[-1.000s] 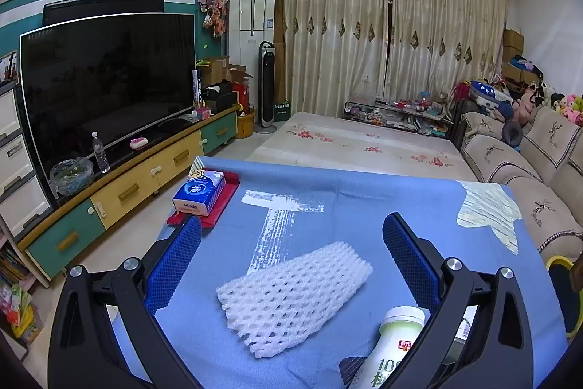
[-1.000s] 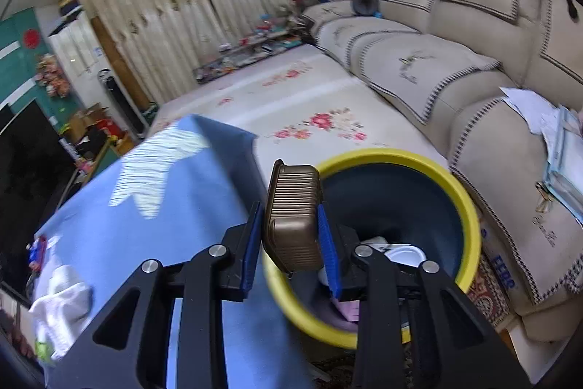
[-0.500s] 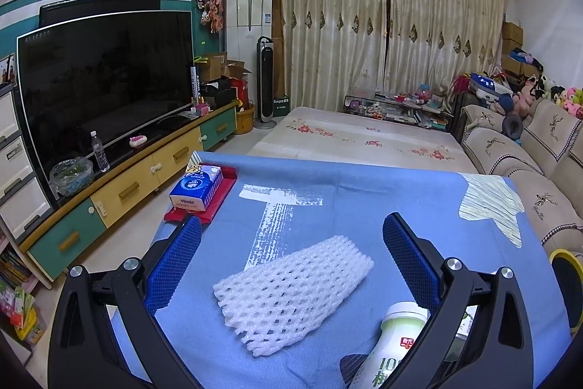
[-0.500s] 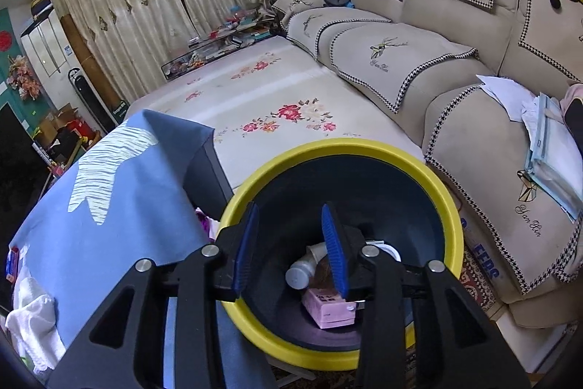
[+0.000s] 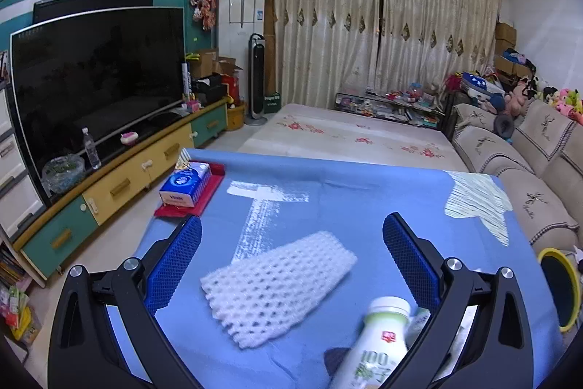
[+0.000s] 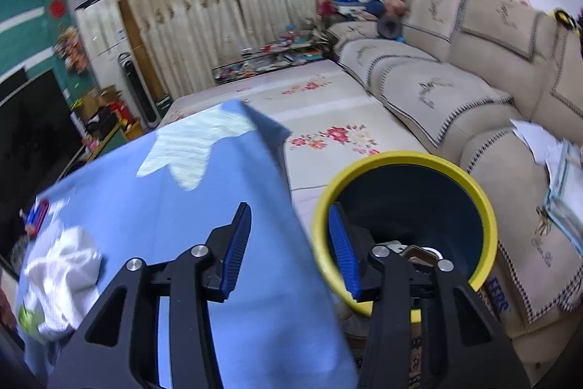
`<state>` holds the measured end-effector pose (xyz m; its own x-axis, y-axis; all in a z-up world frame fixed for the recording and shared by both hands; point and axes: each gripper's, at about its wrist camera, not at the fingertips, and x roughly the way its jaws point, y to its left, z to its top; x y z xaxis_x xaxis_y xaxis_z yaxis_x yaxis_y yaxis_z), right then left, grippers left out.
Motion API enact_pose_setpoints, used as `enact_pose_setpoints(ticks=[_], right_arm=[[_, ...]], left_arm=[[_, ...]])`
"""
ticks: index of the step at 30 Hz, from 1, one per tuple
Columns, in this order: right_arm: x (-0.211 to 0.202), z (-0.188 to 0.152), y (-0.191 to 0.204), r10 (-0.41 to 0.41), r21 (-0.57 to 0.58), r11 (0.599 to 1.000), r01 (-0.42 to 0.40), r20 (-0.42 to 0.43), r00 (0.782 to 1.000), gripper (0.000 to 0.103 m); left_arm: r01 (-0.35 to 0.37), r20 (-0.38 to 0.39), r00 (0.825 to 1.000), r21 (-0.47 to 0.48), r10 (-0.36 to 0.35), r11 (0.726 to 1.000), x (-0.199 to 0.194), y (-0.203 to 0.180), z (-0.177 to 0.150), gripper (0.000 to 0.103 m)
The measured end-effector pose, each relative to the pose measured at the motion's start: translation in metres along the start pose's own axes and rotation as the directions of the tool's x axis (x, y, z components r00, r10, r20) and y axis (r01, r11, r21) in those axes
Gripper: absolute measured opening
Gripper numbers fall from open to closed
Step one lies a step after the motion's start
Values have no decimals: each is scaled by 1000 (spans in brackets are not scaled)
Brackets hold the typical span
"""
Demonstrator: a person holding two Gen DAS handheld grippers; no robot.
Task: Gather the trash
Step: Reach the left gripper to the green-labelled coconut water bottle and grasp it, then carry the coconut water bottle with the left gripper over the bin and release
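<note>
White foam net sleeve [image 5: 278, 283] lies flat on the blue tablecloth [image 5: 349, 203], between the tips of the left gripper [image 5: 291, 256] but not touched; its jaws stand wide apart, empty. White bottle [image 5: 379, 341] with green print lies just right of the sleeve, near the right finger, partly blurred. Red tray [image 5: 193, 201] with a blue tissue pack [image 5: 186, 183] sits at the cloth's far left corner.

Right gripper [image 6: 289, 245] has just been opening, nothing between its jaws; it hangs over the cloth's edge, one pad in front of the yellow-rimmed bin [image 6: 404, 163] standing on the floor beside the table. Some trash shows inside the bin, mostly hidden by the gripper. Crumpled white stuff [image 6: 63, 274] on the cloth at far left, blurred. Beige sofa [image 6: 470, 72] behind the bin.
</note>
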<state>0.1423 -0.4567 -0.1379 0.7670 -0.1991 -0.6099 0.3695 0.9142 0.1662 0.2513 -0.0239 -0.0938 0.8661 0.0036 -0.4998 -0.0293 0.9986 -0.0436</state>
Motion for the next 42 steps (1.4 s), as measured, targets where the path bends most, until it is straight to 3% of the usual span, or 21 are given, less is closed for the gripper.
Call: enact_pose_setpoints(ticks=[6, 12, 18, 22, 27, 33, 42], right_arm=[[6, -17, 27, 33, -60, 998, -34, -16, 999, 45], [16, -25, 32, 46, -65, 997, -49, -38, 998, 45], [13, -25, 35, 36, -77, 996, -38, -27, 999, 46], [14, -26, 35, 34, -79, 996, -36, -31, 999, 47], [15, -26, 35, 34, -76, 996, -37, -44, 998, 48], [18, -25, 32, 37, -65, 997, -40, -57, 998, 49], [20, -23, 33, 48, -60, 997, -52, -68, 997, 49]], left_arm=[[55, -33, 998, 30, -54, 998, -27, 3, -3, 98], [147, -193, 974, 126, -121, 981, -45, 7, -29, 98], [206, -285, 950, 263, -128, 943, -52, -17, -56, 97], [233, -342, 933, 331, -114, 914, -43, -33, -69, 90], [246, -400, 911, 343, -96, 907, -23, -41, -71, 83], [287, -492, 864, 313, -104, 905, 5, -48, -75, 74], [293, -521, 849, 319, -91, 901, 18, -52, -80, 65]])
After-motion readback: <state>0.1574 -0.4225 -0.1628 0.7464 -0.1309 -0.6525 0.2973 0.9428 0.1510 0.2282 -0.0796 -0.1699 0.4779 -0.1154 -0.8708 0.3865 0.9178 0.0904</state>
